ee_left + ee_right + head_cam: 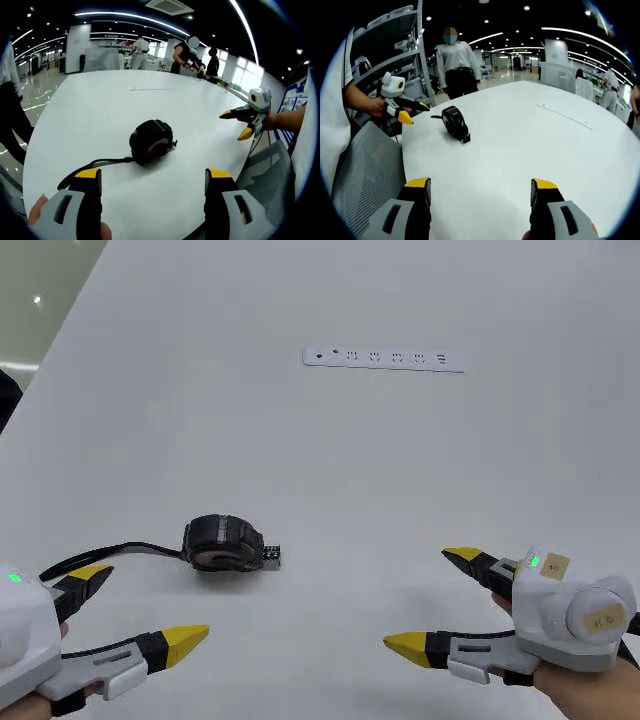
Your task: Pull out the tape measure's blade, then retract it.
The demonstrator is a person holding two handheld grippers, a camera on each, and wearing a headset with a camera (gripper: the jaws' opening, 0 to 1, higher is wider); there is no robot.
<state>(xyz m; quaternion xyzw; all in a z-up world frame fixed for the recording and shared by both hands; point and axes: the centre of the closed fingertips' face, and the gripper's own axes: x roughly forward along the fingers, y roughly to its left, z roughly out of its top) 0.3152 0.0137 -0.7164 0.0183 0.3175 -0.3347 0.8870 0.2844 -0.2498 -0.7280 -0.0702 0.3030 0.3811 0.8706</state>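
Nearest, left hand-held gripper: at the bench's near edge on the left, jaws spread wide, holding nothing, yellow tips aimed toward the tape measure.
Right hand-held gripper: at the near edge on the right, jaws likewise wide apart and empty, well apart from the left one, tips pointing leftward across the bench.
Tape measure: black case lying on the bench just beyond the left hand-held gripper's tips, apart from both grippers; the blade's end hook sits at the case mouth, facing right in the head view.
Strap: thin black loop trailing from the case's left side toward the left hand-held gripper.
Bench: broad white top.
Power strip: white, lying flat farther back, well apart from the tape measure.
Background: a person stands past the bench's edge in the right gripper view.
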